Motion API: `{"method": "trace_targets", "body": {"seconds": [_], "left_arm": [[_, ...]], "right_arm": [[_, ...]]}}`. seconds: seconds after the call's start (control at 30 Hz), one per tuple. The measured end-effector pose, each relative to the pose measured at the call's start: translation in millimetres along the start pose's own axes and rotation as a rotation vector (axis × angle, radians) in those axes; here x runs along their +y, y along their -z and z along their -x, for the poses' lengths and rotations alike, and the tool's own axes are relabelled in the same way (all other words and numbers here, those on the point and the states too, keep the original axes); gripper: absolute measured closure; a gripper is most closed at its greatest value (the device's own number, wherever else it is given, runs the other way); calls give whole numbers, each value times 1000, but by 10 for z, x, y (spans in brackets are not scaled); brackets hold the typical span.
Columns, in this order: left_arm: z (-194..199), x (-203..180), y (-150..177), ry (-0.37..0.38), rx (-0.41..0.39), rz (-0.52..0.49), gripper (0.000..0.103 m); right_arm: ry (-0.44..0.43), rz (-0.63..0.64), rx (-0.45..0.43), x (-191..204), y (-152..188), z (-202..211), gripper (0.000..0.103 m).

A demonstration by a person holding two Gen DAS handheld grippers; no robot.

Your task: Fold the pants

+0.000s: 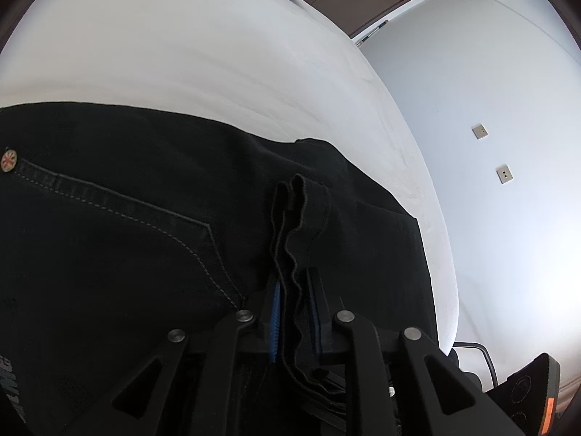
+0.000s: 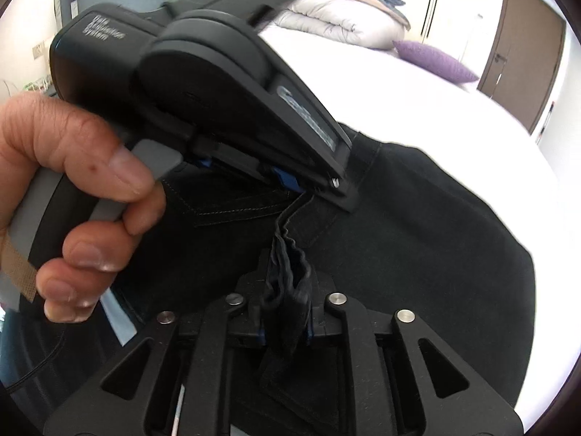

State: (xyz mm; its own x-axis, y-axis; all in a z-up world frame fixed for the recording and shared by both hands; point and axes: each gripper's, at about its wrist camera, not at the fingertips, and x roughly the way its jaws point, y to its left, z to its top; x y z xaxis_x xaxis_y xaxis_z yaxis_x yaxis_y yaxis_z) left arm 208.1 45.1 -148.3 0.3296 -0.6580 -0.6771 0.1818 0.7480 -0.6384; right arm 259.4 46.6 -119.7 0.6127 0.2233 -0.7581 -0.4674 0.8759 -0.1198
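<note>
Black denim pants [image 1: 127,247] lie on a white bed [image 1: 181,54]; a back pocket seam and a metal rivet [image 1: 8,161] show at the left. My left gripper [image 1: 294,312] is shut on a bunched hem edge of the pants. In the right wrist view the pants [image 2: 417,236] spread over the bed [image 2: 363,83]. My right gripper [image 2: 287,312] is shut on a wad of the same black fabric. The left gripper [image 2: 290,181] shows there, held by a hand [image 2: 72,189], pinching the cloth just beyond my right fingers.
A purple pillow [image 2: 435,60] and a folded duvet [image 2: 334,18] lie at the far end of the bed. A brown door [image 2: 519,54] stands beyond. A white wall with two switch plates [image 1: 479,131] is to the right of the bed.
</note>
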Motion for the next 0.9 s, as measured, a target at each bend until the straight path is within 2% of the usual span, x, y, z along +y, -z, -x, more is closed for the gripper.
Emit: {"method": "trace_targets", "body": {"seconds": [0.07, 0.13, 0.17, 0.2, 0.23, 0.37, 0.43, 0.47, 0.57, 0.63, 0.7, 0.77, 0.83, 0.9], "left_arm": [[19, -48, -67, -51, -25, -4, 83], [149, -57, -47, -109, -67, -5, 75], [214, -65, -43, -141, -89, -9, 68], [291, -104, -30, -184, -115, -30, 66], [391, -103, -59, -214, -132, -56, 61], [454, -438, 56, -263, -168, -184, 61], [325, -652, 192, -298, -140, -281, 61], [239, -702, 256, -322, -112, -318, 62], [-42, -773, 462, -365, -47, -342, 68], [-27, -734, 559, -380, -77, -339, 68], [-1, -695, 599, -383, -86, -317, 68], [11, -672, 640, -399, -92, -332, 69], [-14, -695, 655, -418, -96, -347, 69], [-6, -679, 645, -421, -93, -343, 69]], "right_arm": [[-45, -23, 4, -41, 37, 66, 83], [-124, -62, 15, -95, 101, 178, 70], [-164, -80, 16, -131, 193, 231, 53], [-207, -105, 7, -183, 235, 320, 47], [-253, -133, -9, -251, 298, 431, 47], [-433, -322, -27, -765, 562, 748, 48], [-495, -465, -40, -1139, 737, 849, 58], [-505, -530, -47, -1362, 780, 812, 78], [-530, -736, -78, -2079, 986, 773, 95], [-550, -840, -78, -2473, 1069, 674, 96], [-647, -938, -53, -2807, 1127, 451, 96], [-636, -1004, -37, -3137, 1135, 207, 96], [-708, -1081, -12, -3313, 1166, -58, 96], [-686, -1121, 41, -3390, 1277, -302, 100]]}}
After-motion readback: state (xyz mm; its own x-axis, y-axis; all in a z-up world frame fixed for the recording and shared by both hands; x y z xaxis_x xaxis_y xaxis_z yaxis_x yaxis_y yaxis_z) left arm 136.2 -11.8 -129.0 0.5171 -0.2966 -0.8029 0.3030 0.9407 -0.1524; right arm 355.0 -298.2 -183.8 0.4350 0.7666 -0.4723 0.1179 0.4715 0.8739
